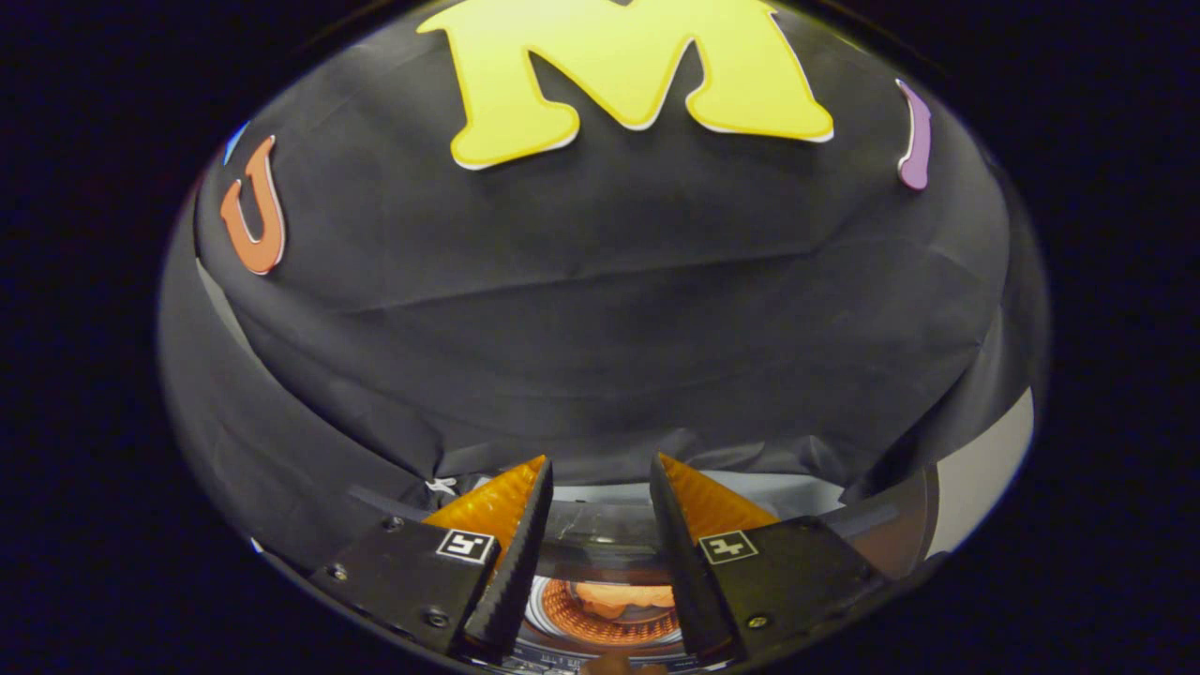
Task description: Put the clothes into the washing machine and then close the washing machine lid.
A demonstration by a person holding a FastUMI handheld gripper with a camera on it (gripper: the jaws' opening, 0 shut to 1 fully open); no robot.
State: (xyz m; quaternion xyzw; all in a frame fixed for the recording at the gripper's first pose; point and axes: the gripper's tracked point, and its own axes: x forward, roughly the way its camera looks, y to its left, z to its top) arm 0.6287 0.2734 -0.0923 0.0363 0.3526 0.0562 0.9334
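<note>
My gripper (600, 464) is held high and stands open, with nothing between its fingers (511, 525). Below, in the gap between the fingers, I see the washing machine's round drum opening (605, 614) with its shiny rim. An orange piece of clothing (623, 595) lies inside the drum. The machine's pale top surface (778, 489) shows just beyond the fingertips. I cannot make out the lid's position.
The black cloth wall (600, 309) of the booth rises right behind the machine and wraps round on the left. A pale panel (984, 469) stands at the right, beside a dark edge.
</note>
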